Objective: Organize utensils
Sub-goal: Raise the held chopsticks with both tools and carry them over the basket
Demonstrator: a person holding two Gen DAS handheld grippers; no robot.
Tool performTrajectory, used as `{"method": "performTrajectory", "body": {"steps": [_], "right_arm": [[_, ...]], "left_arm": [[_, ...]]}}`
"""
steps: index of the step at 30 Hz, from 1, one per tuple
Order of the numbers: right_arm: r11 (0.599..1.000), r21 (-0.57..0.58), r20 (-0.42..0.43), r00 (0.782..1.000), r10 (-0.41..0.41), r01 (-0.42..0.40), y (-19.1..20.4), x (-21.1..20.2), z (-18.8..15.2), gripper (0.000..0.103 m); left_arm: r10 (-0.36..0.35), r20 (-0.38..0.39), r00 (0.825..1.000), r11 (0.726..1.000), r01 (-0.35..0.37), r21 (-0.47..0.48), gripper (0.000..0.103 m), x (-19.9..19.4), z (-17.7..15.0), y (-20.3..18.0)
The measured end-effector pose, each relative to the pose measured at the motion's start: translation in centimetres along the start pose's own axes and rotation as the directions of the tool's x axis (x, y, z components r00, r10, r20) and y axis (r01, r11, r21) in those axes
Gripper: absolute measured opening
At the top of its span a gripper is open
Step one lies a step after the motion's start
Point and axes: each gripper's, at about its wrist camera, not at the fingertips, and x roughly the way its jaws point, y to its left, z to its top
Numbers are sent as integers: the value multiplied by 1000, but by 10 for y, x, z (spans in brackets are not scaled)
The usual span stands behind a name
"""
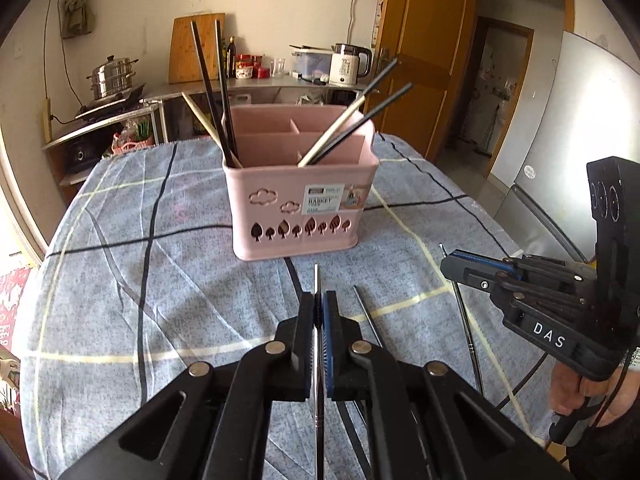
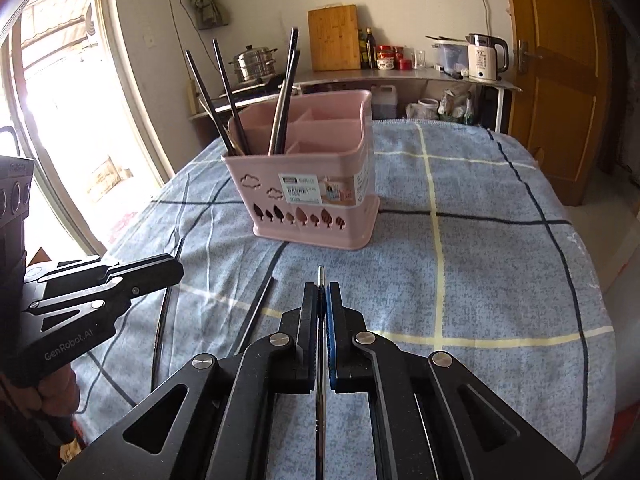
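A pink utensil basket (image 1: 298, 196) stands on the blue plaid cloth, holding several dark and pale chopsticks; it also shows in the right wrist view (image 2: 316, 192). My left gripper (image 1: 319, 300) is shut on a metal chopstick (image 1: 316, 276), held above the cloth in front of the basket. My right gripper (image 2: 321, 292) is shut on another metal chopstick (image 2: 320, 274). The right gripper also shows at the right of the left wrist view (image 1: 452, 264). The left gripper shows at the left of the right wrist view (image 2: 172, 270).
Two loose chopsticks (image 1: 370, 318) (image 1: 466, 328) lie on the cloth (image 1: 140, 280) between the grippers; two also show in the right wrist view (image 2: 256, 316) (image 2: 162, 320). A counter with kettle (image 1: 348, 65), steamer pot (image 1: 112, 78) and cutting board stands behind. A wooden door (image 1: 420, 52) is at the right.
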Motion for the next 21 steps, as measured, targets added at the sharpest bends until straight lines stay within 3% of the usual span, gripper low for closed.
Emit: {"method": "performTrajectory", "body": {"steps": [10,21], "right_arm": [[1000,-22,158,987,-11,15,1,-43,31,4],[999,-29,182,983,-10,15,0,-54,28,4]], "left_arm": [[-7,129,992,1000,7,1,4,-35,29,14],[-19,133,991,1000,20,-2,4,-39,23,15]]}}
